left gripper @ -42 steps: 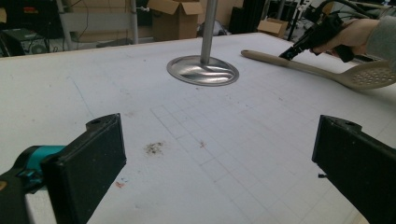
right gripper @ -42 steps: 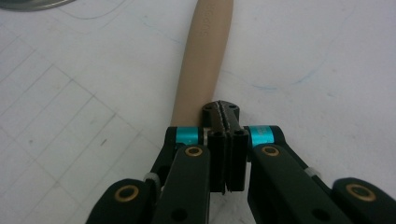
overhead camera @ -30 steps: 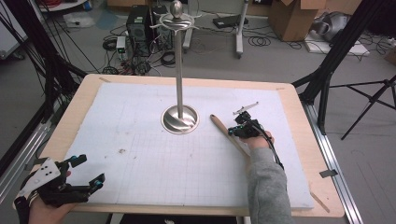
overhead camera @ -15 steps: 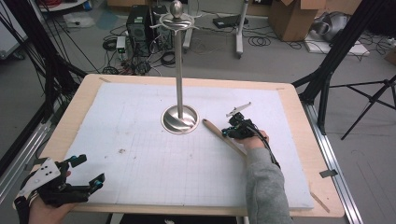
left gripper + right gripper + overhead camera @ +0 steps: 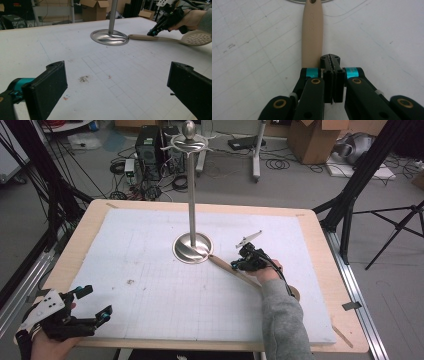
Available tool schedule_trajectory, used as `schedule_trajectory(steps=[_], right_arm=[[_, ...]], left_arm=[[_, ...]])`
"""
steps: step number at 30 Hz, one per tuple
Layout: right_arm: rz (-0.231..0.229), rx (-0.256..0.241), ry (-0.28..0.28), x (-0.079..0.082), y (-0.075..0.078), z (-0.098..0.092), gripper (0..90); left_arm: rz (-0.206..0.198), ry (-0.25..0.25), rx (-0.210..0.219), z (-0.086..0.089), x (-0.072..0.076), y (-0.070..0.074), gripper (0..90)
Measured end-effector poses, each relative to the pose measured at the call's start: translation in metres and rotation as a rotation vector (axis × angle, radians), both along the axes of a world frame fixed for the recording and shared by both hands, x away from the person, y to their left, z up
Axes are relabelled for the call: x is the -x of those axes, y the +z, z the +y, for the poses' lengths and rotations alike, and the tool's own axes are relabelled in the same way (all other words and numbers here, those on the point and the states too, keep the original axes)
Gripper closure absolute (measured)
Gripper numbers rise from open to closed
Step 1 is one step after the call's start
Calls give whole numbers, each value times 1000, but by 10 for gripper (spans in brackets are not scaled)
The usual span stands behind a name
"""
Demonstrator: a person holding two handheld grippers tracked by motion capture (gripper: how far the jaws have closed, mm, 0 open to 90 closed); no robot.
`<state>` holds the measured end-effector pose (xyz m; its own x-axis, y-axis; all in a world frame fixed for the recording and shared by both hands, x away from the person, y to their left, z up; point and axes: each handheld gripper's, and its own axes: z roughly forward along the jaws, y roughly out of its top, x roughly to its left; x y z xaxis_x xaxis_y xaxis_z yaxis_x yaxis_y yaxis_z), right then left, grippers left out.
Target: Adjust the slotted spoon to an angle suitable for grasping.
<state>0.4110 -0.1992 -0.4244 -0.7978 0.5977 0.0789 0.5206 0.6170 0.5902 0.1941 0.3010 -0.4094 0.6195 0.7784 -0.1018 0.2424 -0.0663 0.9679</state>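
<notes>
While pressed together, right tongs [image 5: 332, 60] beside spoon handle [image 5: 312, 32].

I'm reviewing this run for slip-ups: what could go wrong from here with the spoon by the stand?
The right gripper looks shut over the slotted spoon, jaws together, so it may slide off. The handle tip touches the stand's base; pushing forward might shove or tip the tall stand.

Right gripper [image 5: 239, 265] rests on the spoon handle [image 5: 231, 272].
</notes>
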Motion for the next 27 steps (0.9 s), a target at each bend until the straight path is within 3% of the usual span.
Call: schedule_trajectory(steps=[27], right_arm=[[-4, -4, 200, 16, 3, 19, 900]], left_arm=[[7, -15, 0, -4, -5, -2, 30]])
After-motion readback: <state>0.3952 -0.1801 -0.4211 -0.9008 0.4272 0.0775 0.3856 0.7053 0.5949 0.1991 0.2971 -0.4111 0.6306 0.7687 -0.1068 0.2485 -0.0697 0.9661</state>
